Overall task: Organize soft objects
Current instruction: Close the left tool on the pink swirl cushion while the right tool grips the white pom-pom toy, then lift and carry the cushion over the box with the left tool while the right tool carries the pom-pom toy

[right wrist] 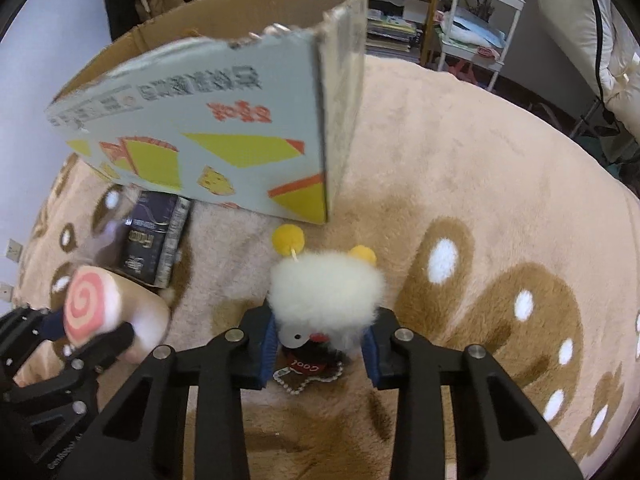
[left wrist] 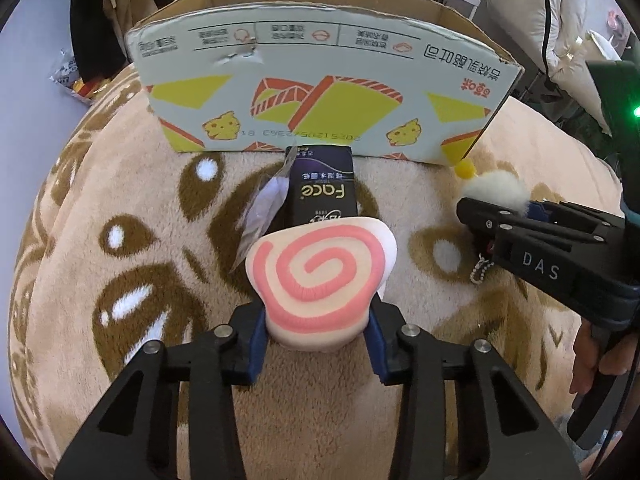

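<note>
Both claws loaded. Left claw is clamped on the swirl plush; right claw is clamped on the fluffy white toy. Both sit low over the blanket. The cardboard box lies straight ahead of both, open top above them, so the path is up and forward. The right claw is nearer the box's corner. Tissue pack looks to be touching the box's base, hard to confirm.

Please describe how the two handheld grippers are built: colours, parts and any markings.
Both the left gripper and the right gripper are black, angular frames with triangular cut-outs, silver bolts and blue pads on the fingers. In the left wrist view the right gripper's side reads "DAS", with a green light behind it.
</note>
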A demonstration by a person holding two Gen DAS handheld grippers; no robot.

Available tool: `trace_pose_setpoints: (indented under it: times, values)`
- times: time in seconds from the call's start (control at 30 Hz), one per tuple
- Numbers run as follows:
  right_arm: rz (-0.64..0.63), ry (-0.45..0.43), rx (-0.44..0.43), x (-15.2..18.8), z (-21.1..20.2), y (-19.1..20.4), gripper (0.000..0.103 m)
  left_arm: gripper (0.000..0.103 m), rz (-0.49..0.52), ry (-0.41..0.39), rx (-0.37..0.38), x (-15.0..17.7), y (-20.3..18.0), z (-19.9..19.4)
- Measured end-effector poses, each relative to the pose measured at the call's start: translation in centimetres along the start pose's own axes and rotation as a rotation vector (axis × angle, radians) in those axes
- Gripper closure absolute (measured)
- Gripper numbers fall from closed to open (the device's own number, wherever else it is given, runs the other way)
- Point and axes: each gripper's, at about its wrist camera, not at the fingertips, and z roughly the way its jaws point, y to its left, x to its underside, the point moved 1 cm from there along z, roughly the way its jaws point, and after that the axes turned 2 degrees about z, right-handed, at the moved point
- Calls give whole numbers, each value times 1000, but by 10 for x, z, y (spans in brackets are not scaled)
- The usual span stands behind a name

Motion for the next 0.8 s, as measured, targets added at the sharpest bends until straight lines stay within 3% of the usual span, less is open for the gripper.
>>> trace_pose_setpoints:
  times: [0.17, 0.4, 0.8]
  values:
    - [-47, -18, -32, 0, -9, 18, 66, 64, -8, -24, -10, 4, 3, -13]
    - [-50, -100, -95, -4, -36, 33, 66, 64, 8, -133, -56, 7, 4, -49]
    - [-58, -376, -93, -28, -100, 40, 66, 63, 13, -353, -129, -3, 13, -107]
